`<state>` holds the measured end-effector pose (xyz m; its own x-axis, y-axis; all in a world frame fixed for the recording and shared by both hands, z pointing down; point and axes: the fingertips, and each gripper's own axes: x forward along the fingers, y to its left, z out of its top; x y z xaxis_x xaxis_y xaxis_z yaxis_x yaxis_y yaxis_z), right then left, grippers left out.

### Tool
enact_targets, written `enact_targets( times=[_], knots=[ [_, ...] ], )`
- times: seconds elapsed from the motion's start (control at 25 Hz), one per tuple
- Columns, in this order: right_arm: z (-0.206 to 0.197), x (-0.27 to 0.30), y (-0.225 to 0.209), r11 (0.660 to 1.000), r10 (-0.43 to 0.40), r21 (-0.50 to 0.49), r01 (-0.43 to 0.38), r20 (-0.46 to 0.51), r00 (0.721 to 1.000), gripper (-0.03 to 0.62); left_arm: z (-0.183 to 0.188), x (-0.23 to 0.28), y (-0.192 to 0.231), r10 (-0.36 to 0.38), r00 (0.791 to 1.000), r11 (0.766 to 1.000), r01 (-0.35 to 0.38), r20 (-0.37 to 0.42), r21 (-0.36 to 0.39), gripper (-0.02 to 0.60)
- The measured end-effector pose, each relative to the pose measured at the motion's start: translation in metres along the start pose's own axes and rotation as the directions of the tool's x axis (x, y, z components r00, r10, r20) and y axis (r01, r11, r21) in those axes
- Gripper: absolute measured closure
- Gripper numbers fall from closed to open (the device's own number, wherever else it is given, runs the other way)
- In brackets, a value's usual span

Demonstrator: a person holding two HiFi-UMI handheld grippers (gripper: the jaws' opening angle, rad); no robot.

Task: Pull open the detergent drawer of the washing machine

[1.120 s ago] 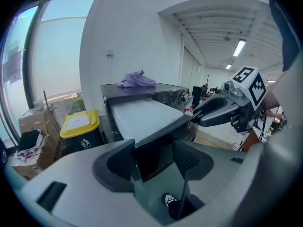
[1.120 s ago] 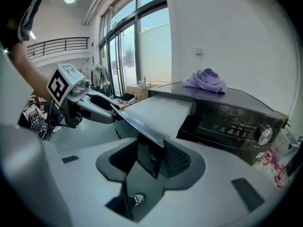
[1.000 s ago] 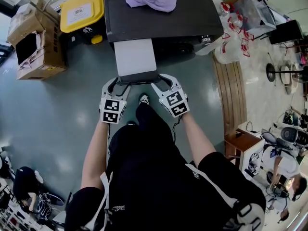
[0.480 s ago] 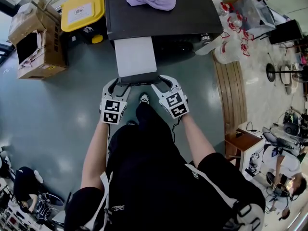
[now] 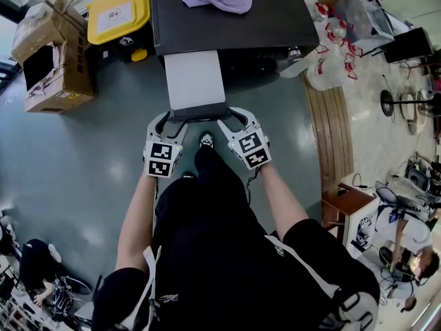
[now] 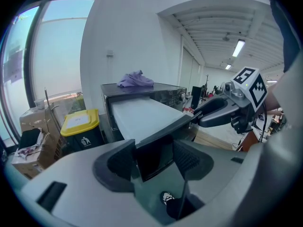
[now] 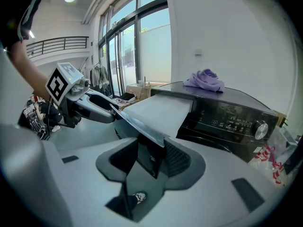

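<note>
Out front of the washing machine [image 5: 275, 19], the detergent drawer [image 5: 195, 81] sits pulled well out, pale top exposed. Left gripper [image 5: 171, 119] and right gripper [image 5: 232, 116] each clamp a front corner of its dark faceplate; left pad contact looks firm but is partly shadowed. Yellow bin [image 5: 118, 16] label and control panel [image 7: 232, 122] print: too small to read. Versus a second ago: grippers and drawer unchanged.

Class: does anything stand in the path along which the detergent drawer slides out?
Yes: seen from above, the person's shoe and leg stand just beyond the detergent drawer front, in its outward path.
</note>
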<state>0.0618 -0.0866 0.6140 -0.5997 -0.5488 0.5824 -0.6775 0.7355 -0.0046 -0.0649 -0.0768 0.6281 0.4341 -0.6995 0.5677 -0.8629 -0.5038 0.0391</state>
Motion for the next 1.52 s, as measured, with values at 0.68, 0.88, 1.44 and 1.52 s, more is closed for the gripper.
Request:
enact_targets(
  times=[0.68, 0.88, 1.44, 1.52],
  knots=[
    [-0.013, -0.009, 0.015, 1.000, -0.008, 0.009, 0.008, -0.015, 1.000, 0.422, -0.008, -0.013, -0.008, -0.010, 1.000, 1.000, 0.010, 0.008, -0.005, 0.328],
    [-0.020, -0.010, 0.013, 1.000, 0.012, 0.010, -0.011, -0.047, 0.999, 0.422, -0.008, -0.014, -0.013, -0.003, 1.000, 0.999, 0.002, -0.005, -0.032, 0.328],
    [-0.024, -0.009, 0.009, 0.999, 0.035, 0.013, -0.034, -0.053, 0.998, 0.424, -0.005, -0.013, -0.015, 0.038, 0.999, 0.998, -0.038, 0.009, -0.045, 0.328],
    [-0.024, -0.009, 0.009, 0.999, 0.032, 0.014, -0.031, -0.057, 0.998, 0.424, -0.004, -0.013, -0.015, 0.046, 0.999, 0.998, -0.045, 0.007, -0.049, 0.328]
  ],
)
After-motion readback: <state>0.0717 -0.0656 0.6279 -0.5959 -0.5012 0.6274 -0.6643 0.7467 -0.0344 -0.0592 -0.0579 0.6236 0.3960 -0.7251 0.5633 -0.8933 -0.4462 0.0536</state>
